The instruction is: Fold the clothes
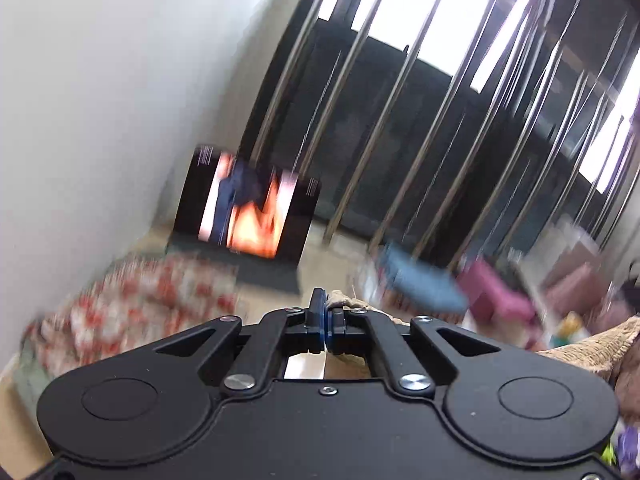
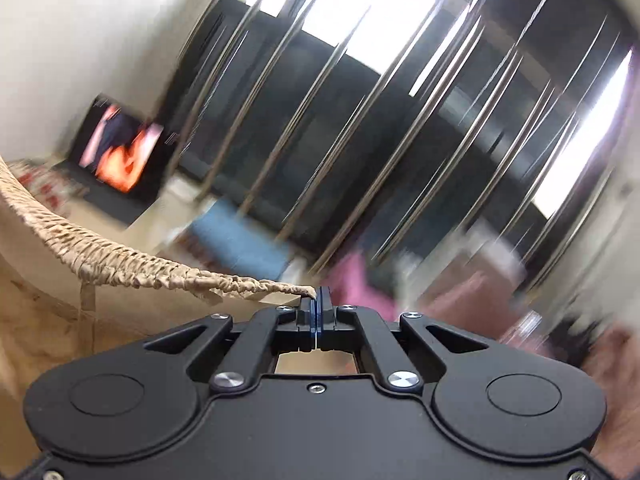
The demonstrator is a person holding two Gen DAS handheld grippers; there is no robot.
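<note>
A beige garment with a gathered, elasticated hem (image 2: 132,260) hung stretched between the two tools, raised above the surface; its body fell away at the lower left of the right wrist view. Judged from this, the step in hand was lifting or spreading the piece by its hem; whether it was being opened out for a fold or carried over into one could not be settled. Either way, the next move called for even tension at both corners so the hem stayed level.

Behind stood dark window bars (image 1: 400,128) and a lit screen (image 1: 248,208) against the white wall. Lower lay a red-and-white patterned cloth (image 1: 132,308), a blue cloth (image 1: 420,280) and a pink cloth (image 1: 496,292) (all blurred, their state of folding unreadable); these crowded the landing area.

The left gripper (image 1: 327,312) was clamped on a bunched corner of the hem. The right gripper (image 2: 316,304) had its jaws together, pinching the hem's tip.
</note>
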